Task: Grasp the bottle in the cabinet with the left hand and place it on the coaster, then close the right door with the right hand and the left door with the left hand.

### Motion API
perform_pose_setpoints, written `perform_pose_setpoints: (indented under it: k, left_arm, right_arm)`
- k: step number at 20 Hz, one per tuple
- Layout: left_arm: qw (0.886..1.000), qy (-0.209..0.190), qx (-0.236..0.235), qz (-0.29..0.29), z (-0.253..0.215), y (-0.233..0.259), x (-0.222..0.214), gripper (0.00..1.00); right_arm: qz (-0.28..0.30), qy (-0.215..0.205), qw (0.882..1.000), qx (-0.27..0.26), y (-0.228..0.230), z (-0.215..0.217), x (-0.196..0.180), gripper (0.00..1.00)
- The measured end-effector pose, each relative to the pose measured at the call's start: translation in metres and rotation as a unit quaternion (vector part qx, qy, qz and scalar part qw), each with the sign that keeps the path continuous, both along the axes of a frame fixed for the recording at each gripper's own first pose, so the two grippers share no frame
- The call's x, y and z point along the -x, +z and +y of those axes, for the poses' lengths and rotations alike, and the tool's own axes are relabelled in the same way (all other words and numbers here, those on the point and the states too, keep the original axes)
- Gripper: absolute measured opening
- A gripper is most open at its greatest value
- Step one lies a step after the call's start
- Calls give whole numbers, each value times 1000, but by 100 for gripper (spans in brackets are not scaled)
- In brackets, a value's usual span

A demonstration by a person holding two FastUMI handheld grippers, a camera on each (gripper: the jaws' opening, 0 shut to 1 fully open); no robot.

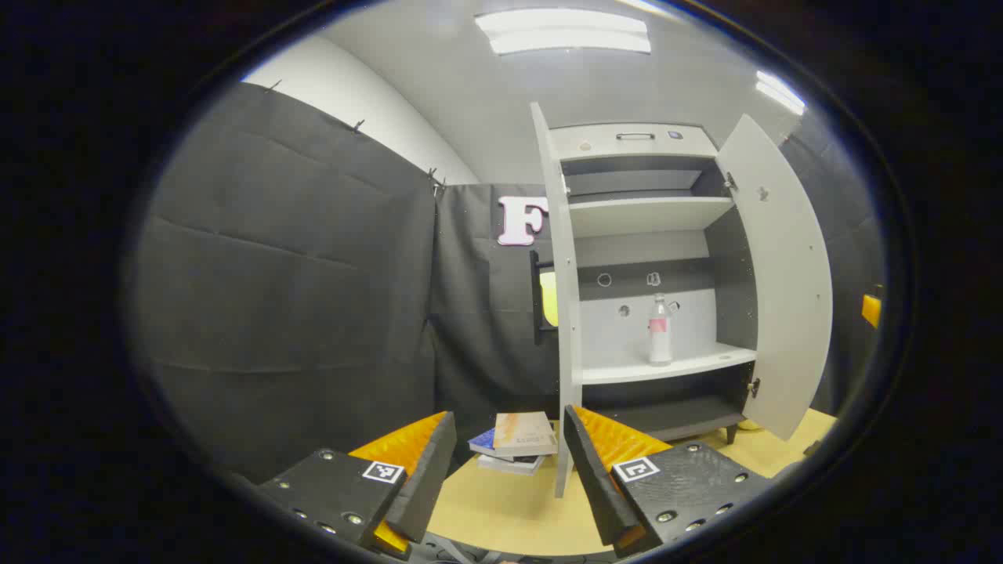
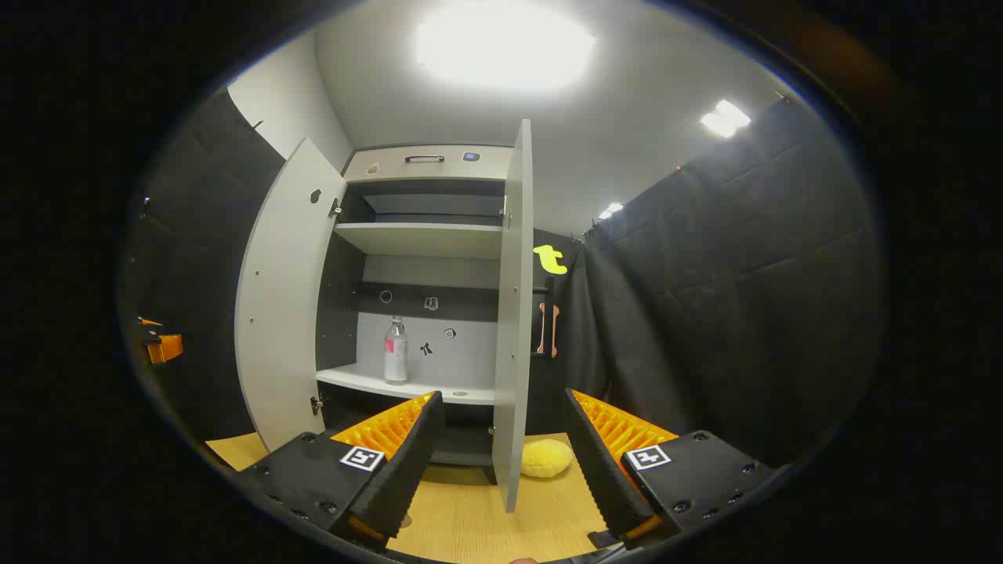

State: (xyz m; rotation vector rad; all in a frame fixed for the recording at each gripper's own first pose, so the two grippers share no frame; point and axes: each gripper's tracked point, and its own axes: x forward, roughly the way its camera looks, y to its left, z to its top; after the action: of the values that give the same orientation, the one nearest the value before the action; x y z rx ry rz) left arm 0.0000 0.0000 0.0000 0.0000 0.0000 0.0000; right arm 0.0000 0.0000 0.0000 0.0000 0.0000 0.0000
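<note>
Here, in the left gripper view, a stack of books point(image 1: 513, 445) was seen low in the frame on the desk point(image 1: 501, 509), between the fingers of the left claw point(image 1: 509, 470) and just left of the edge-on cabinet door point(image 1: 564, 313). In the right gripper view, a yellow round soft object point(image 2: 546, 458) was seen instead on the desk point(image 2: 470, 517), low and centre, just right of the edge-on door point(image 2: 513, 313).

The cabinet point(image 1: 650, 258) was shown with both doors swung wide. The bottle point(image 1: 660, 330) was found upright on the middle shelf point(image 1: 666, 364), right of centre in the left gripper view and left of centre point(image 2: 396, 350) in the right. The upper shelf point(image 1: 642, 213) was seen bare.

The left claw was held wide open with nothing gripped. The right claw point(image 2: 501, 462) was likewise spread wide and empty.
</note>
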Motion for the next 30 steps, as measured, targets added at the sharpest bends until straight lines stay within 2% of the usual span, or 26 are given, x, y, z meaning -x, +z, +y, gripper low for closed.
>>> perform_pose_setpoints:
  k: [1,6,7,8,14,15,16,20,21,25,27,28,30]
  left_arm:
    - [1000,1,-3,0,-1,0,0,88]
    - [1000,6,-2,1,-1,-1,0,87]
    - [1000,7,-1,1,0,-1,0,87]
    - [1000,8,0,1,0,-1,0,88]
    - [1000,8,0,3,-1,-4,0,87]
    - [1000,8,0,4,-2,-4,1,88]
    - [1000,7,1,4,-3,-5,2,87]
    - [1000,5,-2,5,-6,-6,1,87]
    - [1000,5,-2,4,-7,-6,2,87]
    - [1000,-5,1,2,-16,-4,5,88]
    - [1000,-14,6,-1,-27,-2,5,88]
    - [1000,-17,8,-2,-32,1,4,88]
    - [1000,-27,9,-7,-44,7,0,88]
  right_arm:
    - [1,1,1000,-1,0,0,-1,96]
    - [7,1,1000,-8,-2,-1,-5,96]
    - [7,1,1000,-10,-2,0,-6,93]
    - [8,1,1000,-10,-2,-1,-6,96]
    - [13,2,1000,-11,-7,-4,-8,96]
    - [14,2,1000,-12,-8,-4,-8,93]
    - [14,2,1000,-13,-8,-5,-9,96]
    - [14,4,1000,-15,-9,-6,-9,96]
    - [14,5,1000,-15,-10,-6,-8,93]
    - [17,7,1000,-14,-14,-9,-8,96]
    - [17,7,1000,-13,-16,-12,-9,92]
    - [18,8,1000,-13,-17,-15,-9,96]
    - [20,11,1000,-11,-21,-21,-7,96]
